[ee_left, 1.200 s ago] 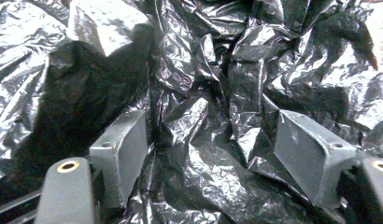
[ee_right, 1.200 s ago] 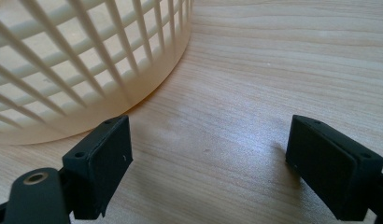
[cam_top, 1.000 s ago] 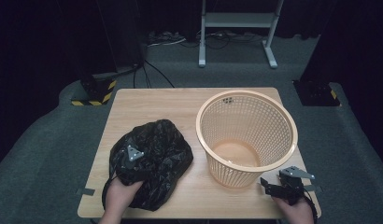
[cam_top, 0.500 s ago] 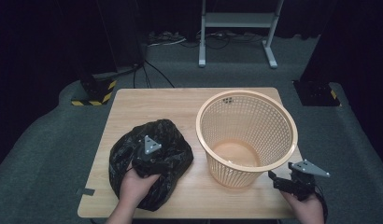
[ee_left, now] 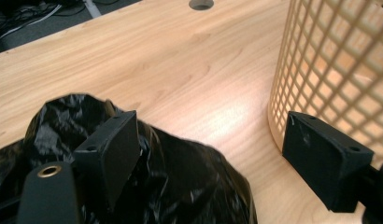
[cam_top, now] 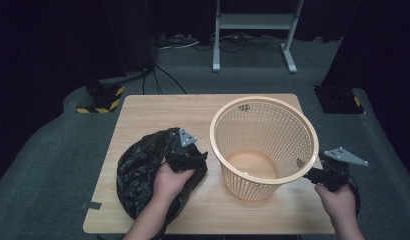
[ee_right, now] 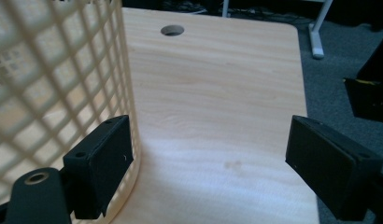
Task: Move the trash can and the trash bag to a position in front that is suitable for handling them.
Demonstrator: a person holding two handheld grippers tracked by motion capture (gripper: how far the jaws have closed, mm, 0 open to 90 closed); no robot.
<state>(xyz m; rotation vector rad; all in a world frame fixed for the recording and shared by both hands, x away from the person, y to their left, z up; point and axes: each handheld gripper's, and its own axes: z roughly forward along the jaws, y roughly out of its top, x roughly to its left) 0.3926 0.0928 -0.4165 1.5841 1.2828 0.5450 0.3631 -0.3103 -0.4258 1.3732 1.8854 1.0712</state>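
Item 1: black plastic bag (cam_top: 143,175), crumpled, lying on the near-left part of the table (cam_top: 158,112). Its bulk runs from the table's near edge up toward the basket, ending just beside the basket's lower wall.

Item 2: left gripper (cam_top: 189,159), over the bag's far-right end, between bag and basket. In the left gripper view the jaws stand wide and have just been opening; 1 pad (ee_left: 116,149) lies against the bag's folds, the other (ee_left: 322,158) sits clear of it, close beside the basket wall. Nothing is pinched: released. The bag lies below and to that gripper's left, so the left hand is by far the nearer of the 2.

Item 3: orange mesh basket (cam_top: 263,145), upright, round, on the right half of the table, apparently empty.

Item 4: right gripper (cam_top: 318,176), at the basket's right side near the table's edge, jaws spread with bare wood between them; 1 pad (ee_right: 103,161) is just beside the mesh, contact unclear. Released.

Surface: pale wood-grain tabletop with a round cable hole (ee_right: 172,30) at the far side.

Room: dark grey carpet, black surroundings, a white metal stand (cam_top: 253,30) and loose cables beyond the table.
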